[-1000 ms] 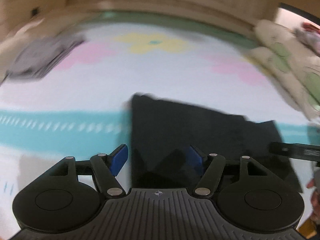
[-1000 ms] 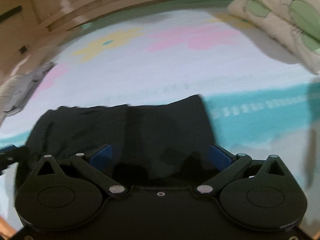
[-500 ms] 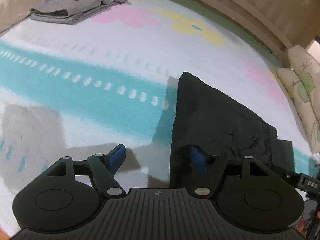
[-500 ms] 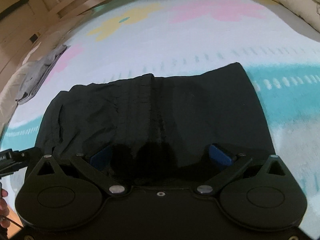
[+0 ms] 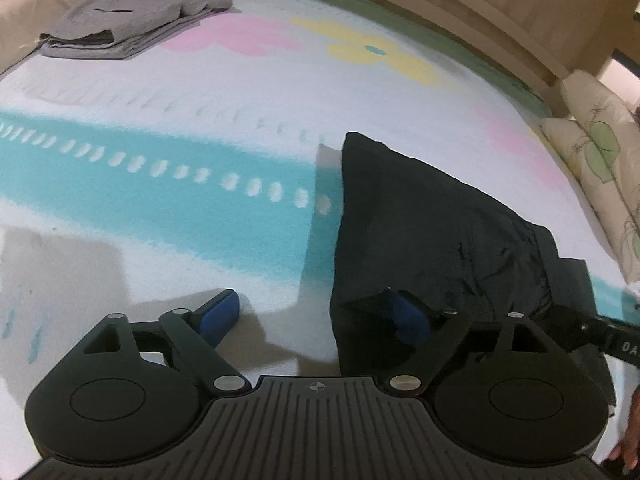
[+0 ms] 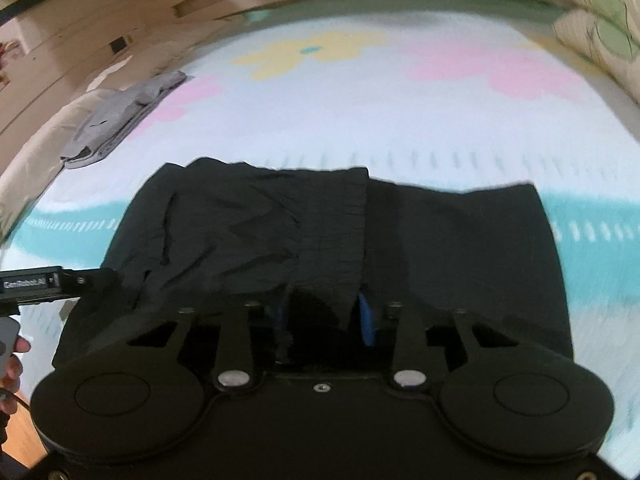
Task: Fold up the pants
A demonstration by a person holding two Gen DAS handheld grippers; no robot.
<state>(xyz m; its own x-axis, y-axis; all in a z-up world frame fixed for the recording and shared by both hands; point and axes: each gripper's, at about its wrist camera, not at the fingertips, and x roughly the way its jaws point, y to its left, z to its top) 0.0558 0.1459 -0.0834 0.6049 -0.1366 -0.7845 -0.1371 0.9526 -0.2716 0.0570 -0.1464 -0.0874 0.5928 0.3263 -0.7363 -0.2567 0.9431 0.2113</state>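
Observation:
Black pants [image 5: 420,232] lie folded in a wide rectangle on the flower-patterned bed sheet [image 5: 200,92]. My left gripper [image 5: 314,314] hangs over their left edge with jaws opening. One blue pad is above the sheet and the other above the cloth, and neither presses anything. In the right wrist view the pants [image 6: 460,240] fill the middle, with a ribbed overlapping layer down the centre. My right gripper [image 6: 325,316] sits at their near edge, its jaws closing with a raised fold of black fabric pinched between the pads.
A folded grey garment [image 5: 128,28] lies at the far left of the bed. Leaf-print pillows [image 5: 600,152] are stacked at the right. A wooden bed frame [image 5: 460,8] runs along the far side. A person's hand [image 6: 12,356] shows at the left edge.
The right jaws have come in from wide apart onto a fold of the pants. The left jaws have spread wider, and the left gripper settled at the pants' left edge.

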